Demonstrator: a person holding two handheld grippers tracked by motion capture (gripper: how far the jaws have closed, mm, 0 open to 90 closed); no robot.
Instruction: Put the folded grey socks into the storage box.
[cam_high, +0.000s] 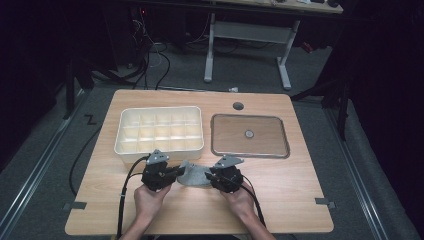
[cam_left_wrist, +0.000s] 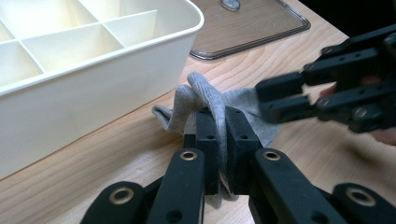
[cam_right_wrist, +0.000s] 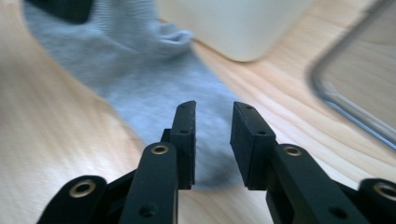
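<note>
In the high view, a grey sock (cam_high: 194, 174) is seen lying on the bench (cam_high: 300, 185) just in front of the cream divided tray (cam_high: 160, 131), between both tongs. A raised fold of it is pinched by the left tongs (cam_left_wrist: 219, 122). The right tongs (cam_right_wrist: 214, 122) are held slightly parted over its other end, nothing gripped.

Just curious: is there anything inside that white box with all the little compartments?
The compartments of the white box that show look empty. The left gripper view shows bare dividers; its near wall hides the closest cells' floors.
</note>
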